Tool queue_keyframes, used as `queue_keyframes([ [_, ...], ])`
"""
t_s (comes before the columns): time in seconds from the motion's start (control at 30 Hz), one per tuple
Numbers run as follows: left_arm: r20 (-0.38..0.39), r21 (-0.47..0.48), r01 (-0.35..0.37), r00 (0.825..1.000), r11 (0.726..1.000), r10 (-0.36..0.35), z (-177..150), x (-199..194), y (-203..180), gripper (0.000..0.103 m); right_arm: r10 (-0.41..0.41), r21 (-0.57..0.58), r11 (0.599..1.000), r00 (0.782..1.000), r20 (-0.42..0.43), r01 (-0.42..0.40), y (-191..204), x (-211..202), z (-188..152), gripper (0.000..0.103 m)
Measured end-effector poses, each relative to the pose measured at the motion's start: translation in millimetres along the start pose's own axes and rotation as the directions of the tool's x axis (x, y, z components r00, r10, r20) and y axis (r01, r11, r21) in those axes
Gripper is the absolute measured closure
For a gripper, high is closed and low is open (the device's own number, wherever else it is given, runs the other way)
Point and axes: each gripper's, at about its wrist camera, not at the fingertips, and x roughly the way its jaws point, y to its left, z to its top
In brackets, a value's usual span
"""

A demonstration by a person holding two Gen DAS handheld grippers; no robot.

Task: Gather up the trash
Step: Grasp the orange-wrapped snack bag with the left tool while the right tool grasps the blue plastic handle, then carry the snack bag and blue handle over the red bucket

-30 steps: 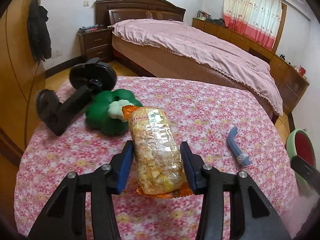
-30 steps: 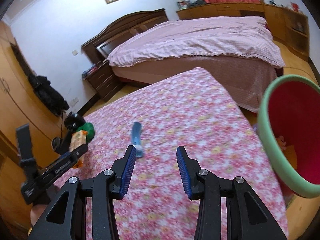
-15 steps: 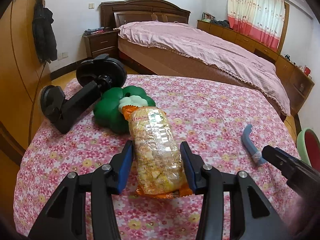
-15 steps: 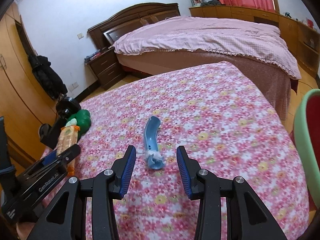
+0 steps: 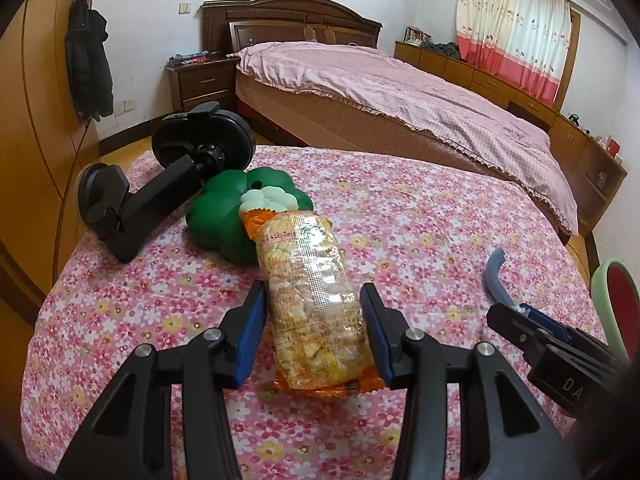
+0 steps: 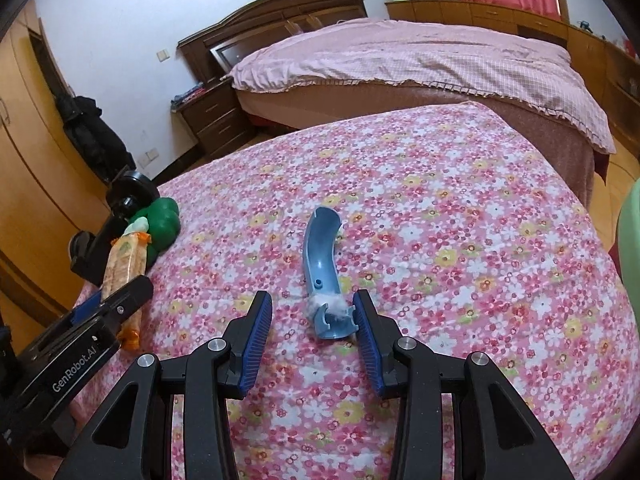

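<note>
My left gripper [image 5: 312, 328] is shut on a clear snack packet with orange ends [image 5: 312, 300], held over the flowered tablecloth [image 5: 420, 232]. The packet also shows in the right wrist view [image 6: 124, 264]. My right gripper [image 6: 312, 340] is open, its fingers either side of the near end of a curved blue plastic piece [image 6: 322, 268] with white fluff on that end. The blue piece lies flat on the cloth and shows in the left wrist view [image 5: 494, 278]. A green-rimmed red bin [image 5: 614, 304] stands off the table's right edge.
A green clover-shaped toy [image 5: 228, 216] and a black suction-cup mount [image 5: 160, 184] lie at the table's left. A bed with a pink cover [image 5: 400, 92] stands beyond the table. A wooden wardrobe [image 5: 36, 120] is on the left.
My right gripper has moved left and forward from the bin to the blue piece, which now sits between its fingers. My left gripper still holds the packet and has shifted slightly.
</note>
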Motion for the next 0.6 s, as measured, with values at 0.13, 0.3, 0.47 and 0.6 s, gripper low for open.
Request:
queue_keyframes([
  [0.13, 0.003, -0.002, 0.005, 1.000, 1.000, -0.005, 0, 0, -1, 0.055, -0.031, -0.011, 0.999, 1.000, 0.000, 0.031, 3, 1, 0, 0.068],
  [0.3, 0.023, -0.010, 0.008, 1.000, 1.000, -0.007, 0, -5, -1, 0.055, -0.028, 0.029, 0.999, 1.000, 0.003, 0.028, -7, 0, 0, 0.083],
  [0.47, 0.030, -0.013, 0.016, 0.999, 1.000, -0.016, 1, -7, -1, 0.055, -0.021, 0.039, 0.999, 1.000, 0.014, 0.020, -8, -4, -1, 0.084],
  [0.6, 0.045, -0.006, 0.022, 0.999, 1.000, -0.022, 1, -11, -2, 0.055, -0.030, 0.033, 0.999, 0.999, 0.042, 0.029, -11, -15, -4, 0.084],
])
